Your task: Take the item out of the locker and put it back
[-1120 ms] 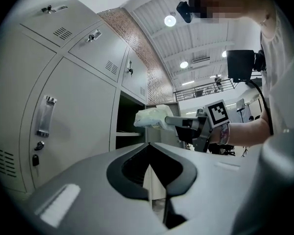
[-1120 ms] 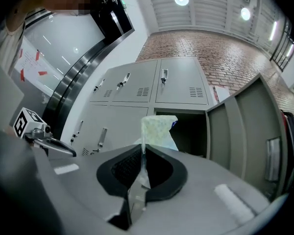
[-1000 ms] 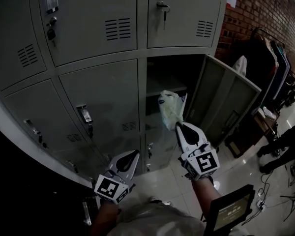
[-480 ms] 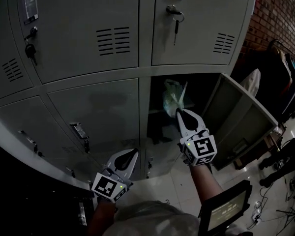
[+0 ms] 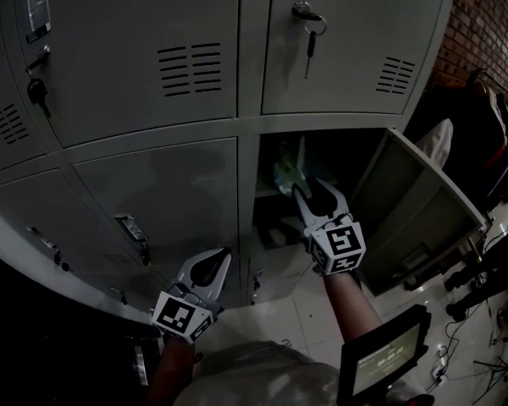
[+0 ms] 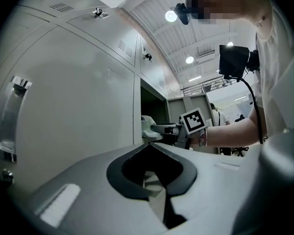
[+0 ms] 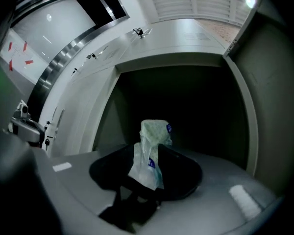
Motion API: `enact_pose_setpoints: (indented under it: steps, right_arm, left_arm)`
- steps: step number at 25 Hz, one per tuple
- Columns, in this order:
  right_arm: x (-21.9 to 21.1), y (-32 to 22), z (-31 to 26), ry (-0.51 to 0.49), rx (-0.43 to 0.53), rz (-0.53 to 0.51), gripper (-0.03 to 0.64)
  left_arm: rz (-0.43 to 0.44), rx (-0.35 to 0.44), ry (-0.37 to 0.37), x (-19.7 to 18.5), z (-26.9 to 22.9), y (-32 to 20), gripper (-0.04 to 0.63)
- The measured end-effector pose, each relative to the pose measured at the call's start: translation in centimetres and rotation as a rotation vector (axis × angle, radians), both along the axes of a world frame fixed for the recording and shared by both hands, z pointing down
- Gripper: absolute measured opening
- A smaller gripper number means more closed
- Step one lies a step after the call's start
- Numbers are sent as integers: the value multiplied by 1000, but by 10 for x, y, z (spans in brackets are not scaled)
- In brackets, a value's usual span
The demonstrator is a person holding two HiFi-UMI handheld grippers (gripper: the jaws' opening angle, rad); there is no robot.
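Observation:
A pale green plastic bag (image 5: 288, 172) sits inside the open locker compartment (image 5: 343, 149), at its left side. My right gripper (image 5: 310, 194) reaches into the opening just below the bag. In the right gripper view the bag (image 7: 155, 133) stands upright, its tail hanging loosely between the jaws. Those jaws are opening, and I see no pad pressing on the tail. My left gripper (image 5: 221, 257) hangs low in front of the closed lower-left doors, shut and empty. The left gripper view shows its jaws (image 6: 150, 150) together, with the right gripper's marker cube (image 6: 193, 121) beyond.
The compartment's grey door (image 5: 427, 205) swings out to the right. Closed locker doors surround it; a key (image 5: 308, 25) hangs in the upper one. A tablet-like screen (image 5: 381, 353) hangs at the person's waist. Clothes on a rack (image 5: 491, 117) stand by a brick wall at right.
The right gripper has carried the bag forward and up into the open compartment, and its jaws have spread apart. The left gripper has stayed low and shut.

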State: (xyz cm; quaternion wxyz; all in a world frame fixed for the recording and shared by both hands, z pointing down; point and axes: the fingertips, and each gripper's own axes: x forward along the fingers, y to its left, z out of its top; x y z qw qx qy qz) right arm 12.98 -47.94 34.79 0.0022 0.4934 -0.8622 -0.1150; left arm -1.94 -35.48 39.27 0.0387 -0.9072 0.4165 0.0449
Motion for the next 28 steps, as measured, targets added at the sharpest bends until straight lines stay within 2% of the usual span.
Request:
enact_pose_setpoints:
  steps: [4, 6, 14, 22, 28]
  right_arm:
    - [13, 32, -25, -52, 84, 8, 112]
    - [12, 52, -28, -61, 96, -18, 0]
    - [-11, 135, -10, -79, 59, -71, 0]
    - [-44, 248, 0, -92, 58, 5, 0]
    - [-70, 331, 13, -82, 11, 57, 0]
  left_arm:
    - [6, 5, -9, 6, -2, 6, 5]
    - [-1, 5, -11, 6, -2, 8, 5]
    - [11, -5, -11, -2, 2, 50, 5]
    - [115, -8, -27, -26, 11, 138, 5]
    - [134, -41, -33, -51, 17, 209, 5]
